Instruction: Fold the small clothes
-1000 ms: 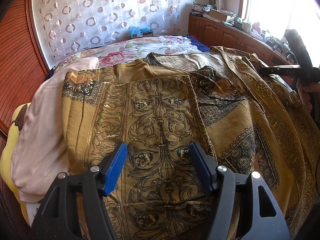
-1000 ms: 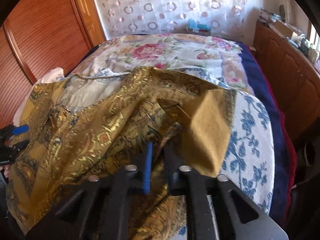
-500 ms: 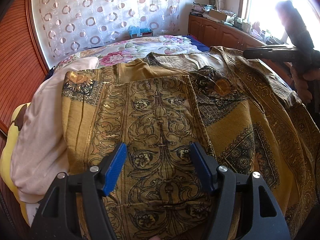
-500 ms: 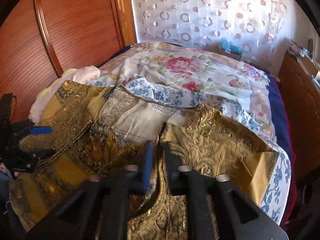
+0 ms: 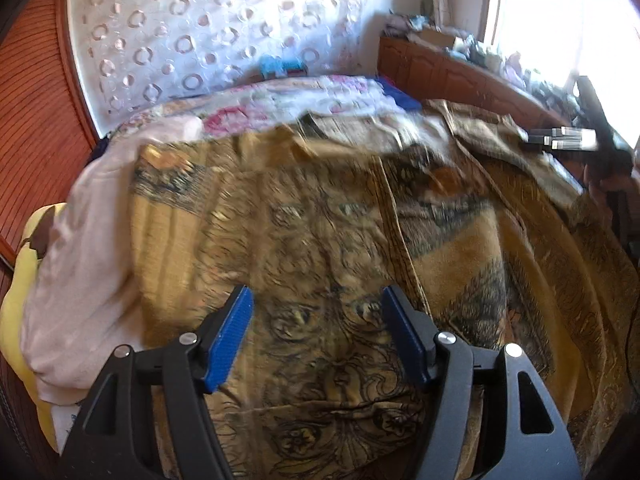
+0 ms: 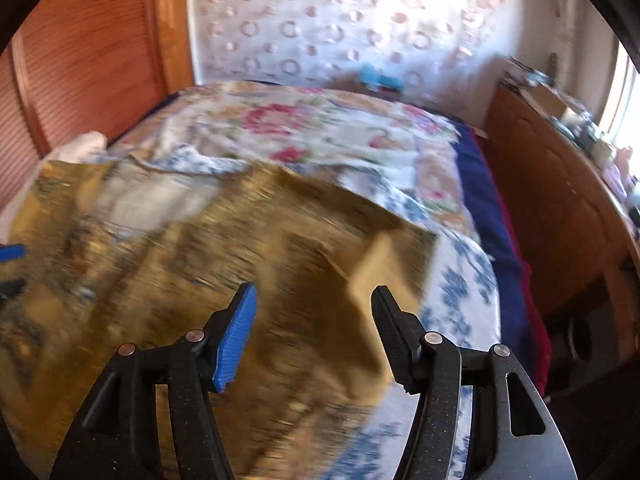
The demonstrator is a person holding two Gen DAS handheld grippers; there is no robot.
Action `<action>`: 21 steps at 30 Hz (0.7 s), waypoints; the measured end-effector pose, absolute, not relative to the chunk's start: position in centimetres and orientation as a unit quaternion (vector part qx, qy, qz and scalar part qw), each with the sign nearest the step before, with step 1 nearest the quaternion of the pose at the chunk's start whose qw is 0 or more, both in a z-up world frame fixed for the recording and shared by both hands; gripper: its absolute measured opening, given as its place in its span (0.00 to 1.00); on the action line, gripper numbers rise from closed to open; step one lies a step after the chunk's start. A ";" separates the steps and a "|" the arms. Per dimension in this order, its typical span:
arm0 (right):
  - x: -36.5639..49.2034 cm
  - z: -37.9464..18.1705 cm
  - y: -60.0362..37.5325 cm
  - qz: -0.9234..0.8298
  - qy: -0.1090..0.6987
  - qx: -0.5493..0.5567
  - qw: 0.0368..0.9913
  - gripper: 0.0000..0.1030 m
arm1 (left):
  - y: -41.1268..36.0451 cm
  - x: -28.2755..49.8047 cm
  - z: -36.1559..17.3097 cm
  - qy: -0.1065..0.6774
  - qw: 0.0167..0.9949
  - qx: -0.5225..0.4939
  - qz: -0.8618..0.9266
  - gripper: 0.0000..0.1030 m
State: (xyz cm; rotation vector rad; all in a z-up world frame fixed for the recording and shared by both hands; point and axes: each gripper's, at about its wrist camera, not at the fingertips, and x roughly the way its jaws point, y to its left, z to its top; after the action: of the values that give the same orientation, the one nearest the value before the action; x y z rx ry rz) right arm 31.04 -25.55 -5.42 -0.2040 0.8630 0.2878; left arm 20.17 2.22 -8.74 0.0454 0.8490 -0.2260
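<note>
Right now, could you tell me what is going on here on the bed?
A person holding a two-finger gripper in each hand is folding a gold patterned garment spread on the bed. The right gripper has just been opening its jaws; they stand apart above the cloth with nothing pinched between them. The left gripper is open too, hovering over the part already folded over. A pale pink cloth lies beside the garment. Both views are blurred, so finer folds are hard to judge.

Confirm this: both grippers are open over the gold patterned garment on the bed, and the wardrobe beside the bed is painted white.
Wrong on the wardrobe: it is reddish-brown wood, as the right wrist view shows. The rest stands: left gripper and right gripper, whose jaws have just been opening, are open over the gold patterned garment on the bed.
</note>
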 end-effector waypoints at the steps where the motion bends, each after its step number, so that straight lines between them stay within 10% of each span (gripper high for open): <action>1: 31.1 -5.8 -26.0 0.132 0.419 -0.096 0.893 0.59 | 2.7 19.9 -8.0 0.396 0.912 0.010 -0.106 0.66; 21: 32.2 -7.7 -27.7 0.124 0.434 -0.073 0.889 0.83 | 10.4 26.0 -5.7 0.375 0.925 -0.013 -0.053 0.54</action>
State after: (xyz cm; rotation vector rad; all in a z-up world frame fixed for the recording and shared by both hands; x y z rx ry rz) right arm 32.20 -27.69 -7.72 -0.1526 0.9013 0.2569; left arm 26.01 10.39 -5.67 -0.0263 0.7701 -0.1082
